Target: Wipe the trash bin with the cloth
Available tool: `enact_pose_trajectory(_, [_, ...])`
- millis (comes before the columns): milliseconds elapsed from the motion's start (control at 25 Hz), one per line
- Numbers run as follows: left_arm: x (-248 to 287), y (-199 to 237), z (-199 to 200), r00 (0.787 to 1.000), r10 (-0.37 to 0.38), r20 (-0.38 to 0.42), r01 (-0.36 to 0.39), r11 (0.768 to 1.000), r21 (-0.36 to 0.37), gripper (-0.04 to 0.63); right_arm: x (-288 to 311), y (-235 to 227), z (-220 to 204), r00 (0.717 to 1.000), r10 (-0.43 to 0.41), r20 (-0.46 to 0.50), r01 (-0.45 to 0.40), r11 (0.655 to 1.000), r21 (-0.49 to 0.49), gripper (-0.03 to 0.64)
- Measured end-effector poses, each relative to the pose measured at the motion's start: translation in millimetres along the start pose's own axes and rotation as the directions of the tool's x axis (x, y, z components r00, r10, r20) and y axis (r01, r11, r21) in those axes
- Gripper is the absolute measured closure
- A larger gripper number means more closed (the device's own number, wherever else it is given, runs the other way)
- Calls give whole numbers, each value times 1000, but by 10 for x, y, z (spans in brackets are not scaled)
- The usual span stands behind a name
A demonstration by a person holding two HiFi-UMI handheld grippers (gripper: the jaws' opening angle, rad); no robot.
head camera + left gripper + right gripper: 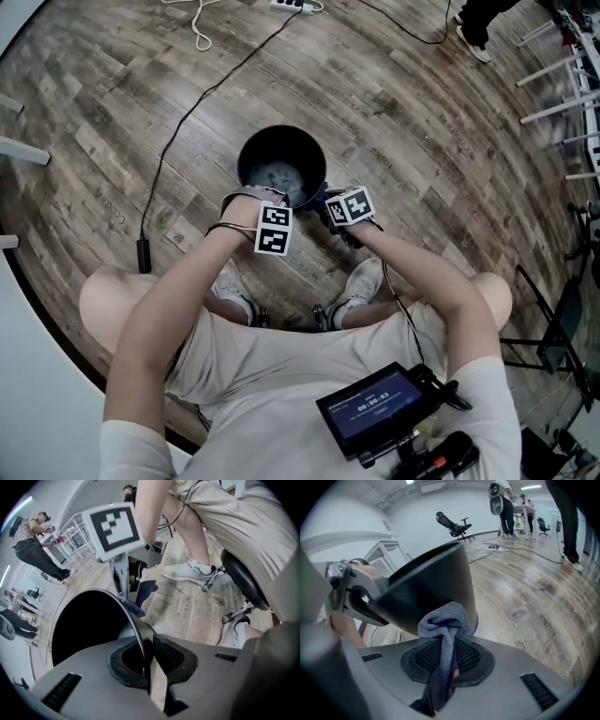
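Observation:
The black round trash bin [281, 155] stands on the wood floor in front of the person's feet. My left gripper [255, 199] is shut on the bin's near rim [136, 634], with the thin wall between its pads. My right gripper [330, 208] is at the bin's right side, shut on a blue-grey cloth [443, 625]. The bunched cloth lies against the bin's outer wall [433, 585] near its base. In the left gripper view the cloth [143, 595] hangs below the right gripper's marker cube [115, 527], just outside the rim.
A black cable [183, 122] runs across the floor left of the bin to a power strip [291, 5]. The person's shoes [361, 281] and a stool's legs [220, 576] are just behind the bin. Other people stand farther off; an office chair [454, 526] is tipped back.

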State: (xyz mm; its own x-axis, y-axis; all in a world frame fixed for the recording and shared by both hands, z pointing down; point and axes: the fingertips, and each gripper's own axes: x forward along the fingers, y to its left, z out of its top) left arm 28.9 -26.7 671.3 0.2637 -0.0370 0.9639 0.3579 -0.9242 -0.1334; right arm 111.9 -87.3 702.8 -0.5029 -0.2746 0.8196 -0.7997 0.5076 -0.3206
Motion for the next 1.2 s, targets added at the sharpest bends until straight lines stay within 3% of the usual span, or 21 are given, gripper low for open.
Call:
enact_pose_trajectory(320, [24, 50, 74, 1000, 19, 19, -19, 1000, -16, 555, 779, -497, -356, 999, -43, -22, 43, 999, 26, 555])
enact_pose_trajectory(560, [4, 113, 117, 999, 27, 26, -26, 999, -39, 552, 1061, -657, -529, 999, -21, -45, 28, 986, 164, 555])
enact_pose_trajectory(720, [37, 89, 128, 999, 27, 30, -26, 999, -36, 548, 771, -534, -565, 988, -56, -143, 84, 976, 200, 555])
enact_pose_trajectory(880, [32, 7, 87, 1000, 15, 0, -15, 1000, 7, 514, 451, -415, -649, 979, -65, -193, 94, 984, 149, 554])
enact_pose_trajectory(1040, [-34, -64, -122, 999, -16, -43, 16, 1000, 13, 466, 113, -267, -630, 988, -45, -148, 68, 986, 154, 555])
enact_pose_trajectory(1200, [-34, -26, -388, 990, 1, -144, 12, 996, 87, 463, -360, 7, -350, 999, -7, -42, 13, 991, 132, 555])
